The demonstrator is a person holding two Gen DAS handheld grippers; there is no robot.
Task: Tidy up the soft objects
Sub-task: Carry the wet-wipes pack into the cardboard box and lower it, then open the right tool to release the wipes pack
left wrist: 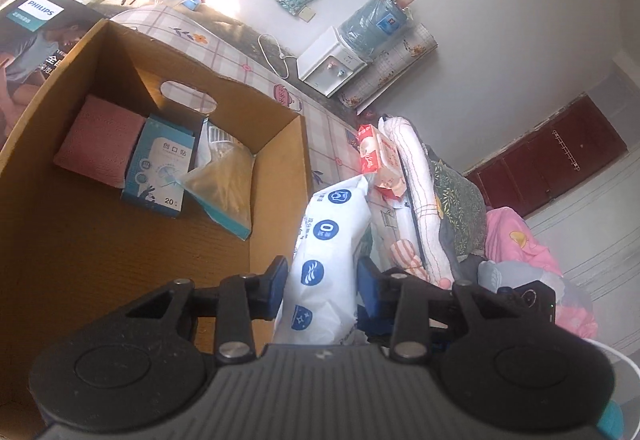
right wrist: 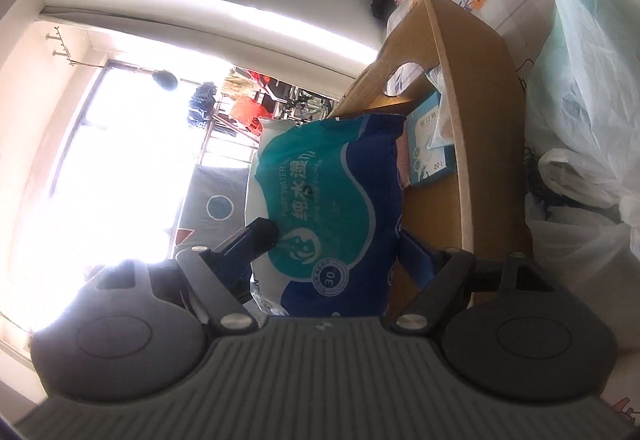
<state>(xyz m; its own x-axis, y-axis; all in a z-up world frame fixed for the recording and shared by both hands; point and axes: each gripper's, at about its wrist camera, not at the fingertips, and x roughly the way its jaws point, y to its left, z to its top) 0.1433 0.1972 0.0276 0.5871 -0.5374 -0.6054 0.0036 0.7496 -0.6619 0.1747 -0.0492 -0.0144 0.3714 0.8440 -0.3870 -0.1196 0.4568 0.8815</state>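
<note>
Beside the cardboard box [left wrist: 276, 160], a white wipes pack [left wrist: 328, 260] sits between the left tool's [left wrist: 322, 280] spread pads; the right tool [right wrist: 336, 240] pinches a blue-green wipes pack [right wrist: 328, 208].

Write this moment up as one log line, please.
left tongs: open around white pack | right tongs: gripping teal wipes pack | cardboard box: open, items inside
</note>
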